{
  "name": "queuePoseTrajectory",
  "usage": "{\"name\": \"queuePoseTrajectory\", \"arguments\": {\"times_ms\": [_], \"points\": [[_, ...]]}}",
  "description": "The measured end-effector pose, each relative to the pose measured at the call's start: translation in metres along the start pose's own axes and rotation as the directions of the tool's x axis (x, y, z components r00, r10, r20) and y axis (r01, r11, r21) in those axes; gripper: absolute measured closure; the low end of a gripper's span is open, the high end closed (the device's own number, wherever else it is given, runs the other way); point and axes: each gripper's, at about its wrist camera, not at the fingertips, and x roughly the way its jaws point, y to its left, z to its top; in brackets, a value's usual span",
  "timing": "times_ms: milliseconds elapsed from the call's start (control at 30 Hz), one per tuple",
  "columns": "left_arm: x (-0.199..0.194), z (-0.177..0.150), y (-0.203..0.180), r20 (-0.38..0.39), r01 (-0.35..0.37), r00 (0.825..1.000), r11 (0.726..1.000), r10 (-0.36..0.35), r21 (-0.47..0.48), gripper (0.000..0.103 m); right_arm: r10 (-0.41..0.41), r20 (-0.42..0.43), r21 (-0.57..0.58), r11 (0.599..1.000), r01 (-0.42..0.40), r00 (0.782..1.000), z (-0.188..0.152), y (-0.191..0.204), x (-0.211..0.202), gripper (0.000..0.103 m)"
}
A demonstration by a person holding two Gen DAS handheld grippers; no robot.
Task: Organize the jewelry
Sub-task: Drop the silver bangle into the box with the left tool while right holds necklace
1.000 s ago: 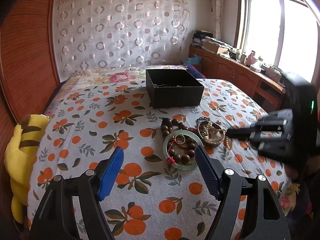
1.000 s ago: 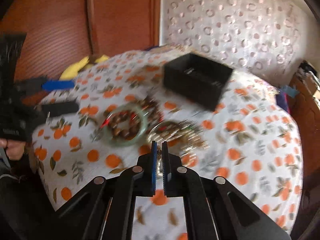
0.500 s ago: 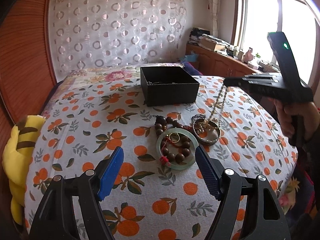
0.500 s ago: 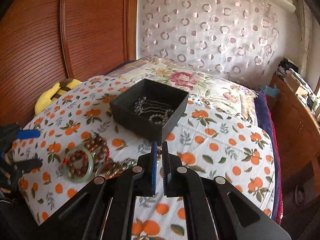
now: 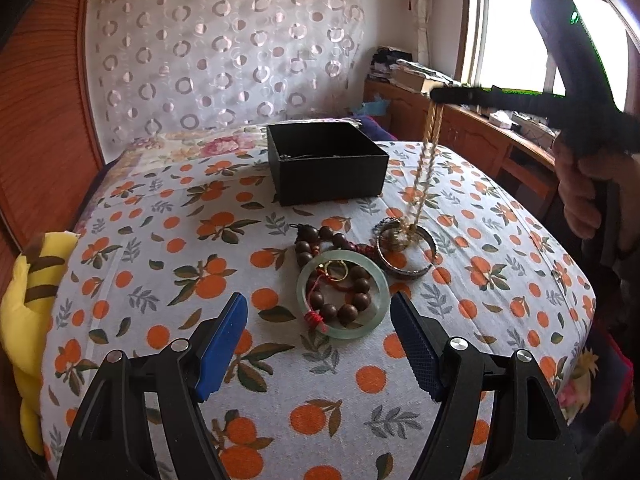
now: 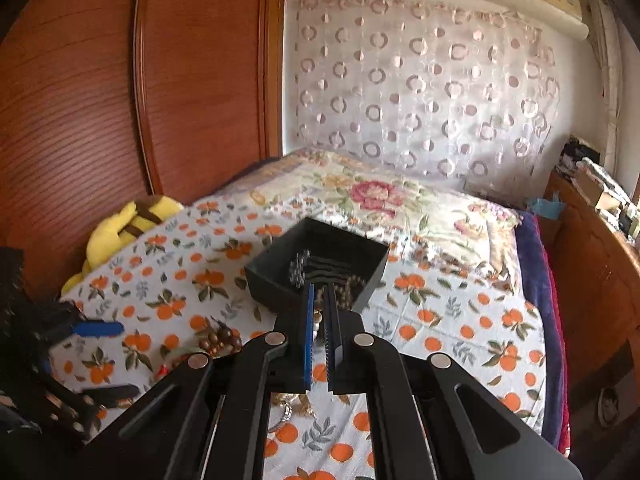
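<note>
Above the bed (image 5: 132,280), my right tool (image 5: 438,95) pinches a gold chain (image 5: 426,160) whose lower end hangs into the silver bangle (image 5: 408,270). Some chains already lie in the black box (image 5: 328,176). The jade bangle (image 5: 343,294) and wooden beads (image 5: 348,312) wait; my left tool (image 5: 320,332) stays spread and empty.

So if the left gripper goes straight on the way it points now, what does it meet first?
Most likely the green bangle with the wooden beads inside it, lying on the bedspread just ahead of the open left gripper. Depth is hard to judge here.
</note>
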Motion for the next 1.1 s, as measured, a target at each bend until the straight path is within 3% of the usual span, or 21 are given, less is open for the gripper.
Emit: {"name": "queuePoseTrajectory", "arguments": {"times_ms": [533, 1100], "points": [[0.057, 0.034, -0.047, -0.065, 0.075, 0.996, 0.992, -0.069, 0.101, 0.031, -0.105, 0.106, 0.033, 0.994, 0.102, 0.989, 0.021, -0.026, -0.051, 0.098], [0.107, 0.043, -0.08, -0.182, 0.083, 0.982, 0.977, -0.047, 0.196, 0.026, -0.126, 0.072, 0.102, 0.988, 0.119, 0.989, -0.006, -0.06, -0.053, 0.097]]}}
